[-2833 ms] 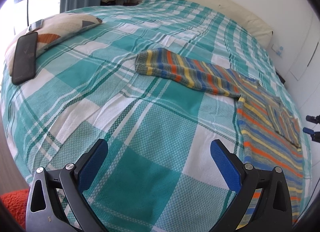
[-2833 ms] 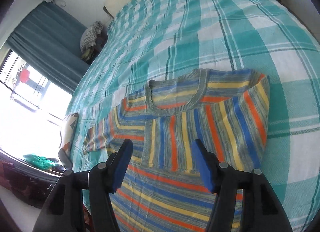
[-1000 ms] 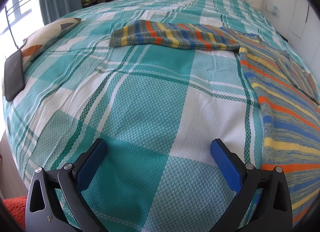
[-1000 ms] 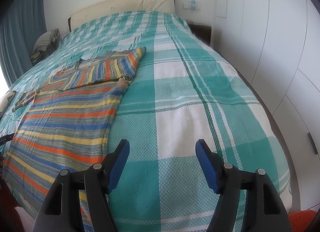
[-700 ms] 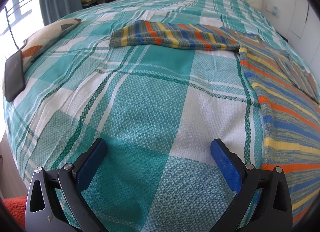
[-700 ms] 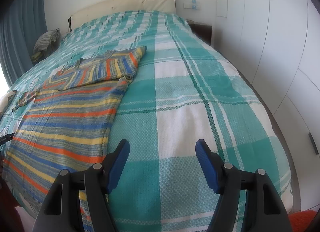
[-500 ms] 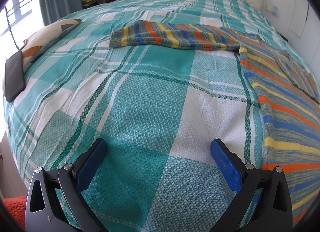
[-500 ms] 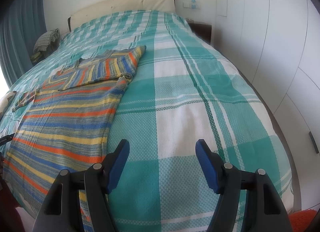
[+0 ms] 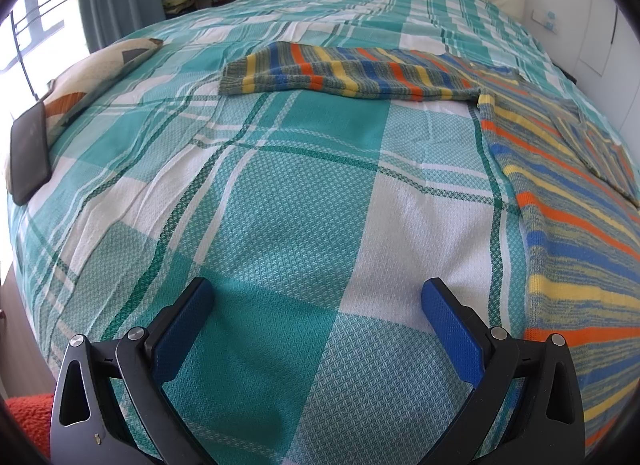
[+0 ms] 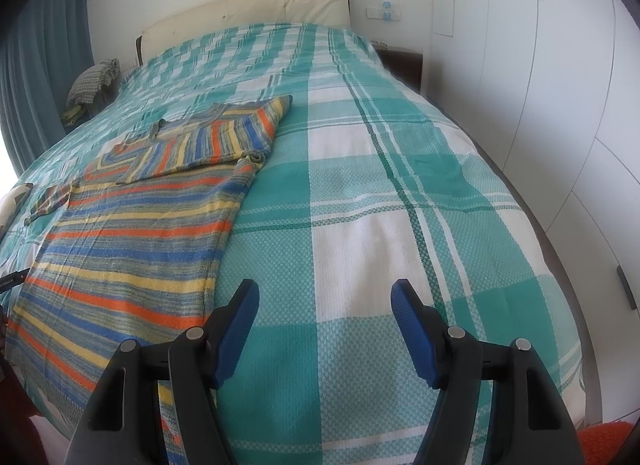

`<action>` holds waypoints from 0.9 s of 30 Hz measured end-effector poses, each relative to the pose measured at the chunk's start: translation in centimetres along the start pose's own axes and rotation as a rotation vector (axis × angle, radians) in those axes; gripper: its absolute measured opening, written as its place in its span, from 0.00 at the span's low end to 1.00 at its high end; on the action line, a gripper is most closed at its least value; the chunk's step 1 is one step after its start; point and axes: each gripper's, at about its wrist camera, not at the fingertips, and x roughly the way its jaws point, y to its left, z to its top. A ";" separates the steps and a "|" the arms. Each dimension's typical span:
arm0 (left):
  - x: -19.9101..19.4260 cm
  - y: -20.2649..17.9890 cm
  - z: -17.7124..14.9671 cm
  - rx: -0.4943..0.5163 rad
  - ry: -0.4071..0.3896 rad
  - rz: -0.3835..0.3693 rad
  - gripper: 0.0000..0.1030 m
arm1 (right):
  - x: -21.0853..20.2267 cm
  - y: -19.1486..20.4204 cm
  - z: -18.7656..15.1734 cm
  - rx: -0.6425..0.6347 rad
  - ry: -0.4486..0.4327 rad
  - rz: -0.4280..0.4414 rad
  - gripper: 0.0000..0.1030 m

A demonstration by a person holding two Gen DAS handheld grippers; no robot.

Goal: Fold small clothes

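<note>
A striped knit sweater [image 10: 132,233] lies flat on the teal plaid bedspread [image 10: 400,193], one sleeve folded across its chest. The left claw [image 9: 316,305] and right claw [image 10: 324,305] both gape wide, empty. No writing is legible.

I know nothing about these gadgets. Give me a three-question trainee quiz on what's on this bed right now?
1. True or false: the left gripper is clamped on the striped sweater.
2. Which sleeve lies folded across the sweater's chest: A, the one nearer the wardrobe; B, the one nearer the window?
3. What dark flat object rests on the cushion?

Key: 1 false, both grippers are open and empty. 2 A. 3 a phone.
</note>
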 end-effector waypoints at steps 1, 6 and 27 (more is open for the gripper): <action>0.0 0.0 0.0 0.000 0.000 0.000 1.00 | 0.0 0.0 0.0 0.000 0.000 -0.001 0.66; 0.0 0.0 0.0 0.001 0.000 0.001 1.00 | -0.1 -0.1 0.1 0.003 -0.003 -0.003 0.66; 0.0 0.0 -0.1 0.001 -0.001 0.000 1.00 | -0.1 -0.2 0.1 0.001 -0.001 -0.005 0.66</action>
